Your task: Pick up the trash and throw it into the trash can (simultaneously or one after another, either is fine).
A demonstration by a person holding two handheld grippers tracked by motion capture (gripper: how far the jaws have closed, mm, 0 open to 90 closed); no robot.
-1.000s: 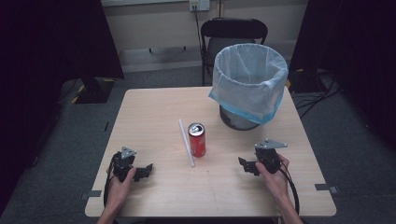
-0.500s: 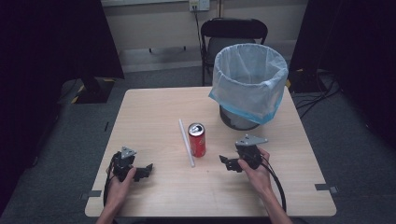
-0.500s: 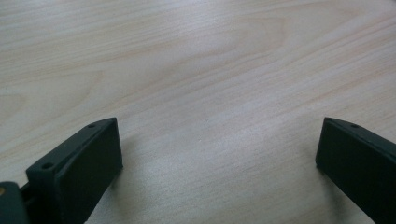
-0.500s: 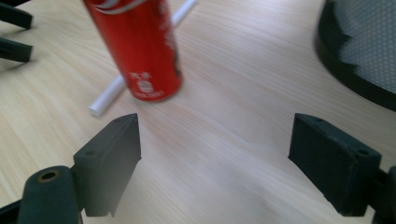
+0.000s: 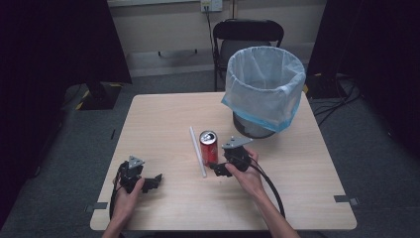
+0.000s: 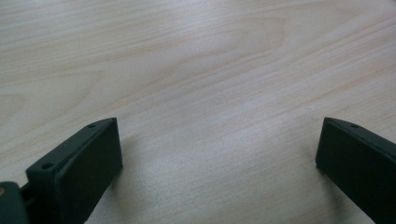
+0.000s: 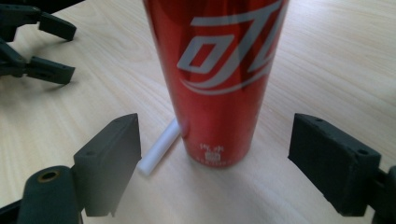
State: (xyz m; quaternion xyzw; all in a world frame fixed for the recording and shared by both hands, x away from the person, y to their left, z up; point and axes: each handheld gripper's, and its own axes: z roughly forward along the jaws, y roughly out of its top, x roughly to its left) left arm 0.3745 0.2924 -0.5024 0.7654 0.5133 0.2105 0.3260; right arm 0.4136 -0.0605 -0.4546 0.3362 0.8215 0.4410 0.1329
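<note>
Pale wooden table (image 5: 307, 188) with upright red can (image 5: 208, 145) near centre, beside white straw (image 5: 197, 151), framed by spread right gripper (image 7: 215, 163), left gripper (image 6: 210, 154) spread idle: probably light, slick, easily dented, best squeezed gently mid-body.

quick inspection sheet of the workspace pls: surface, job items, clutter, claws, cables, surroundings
Surface: wooden table, bare light top.
Job's things: red can upright mid-table; white stick lying flat just left of it; lined bin at the far right of the table.
Clutter: nothing seen.
Claws: right claw open, jaws either side of the can, not touching; left claw open over bare wood, near the front left edge.
Cables: black cable trails along the right forearm.
Surroundings: black chair behind the table, dark curtains at both sides, grey floor.
</note>
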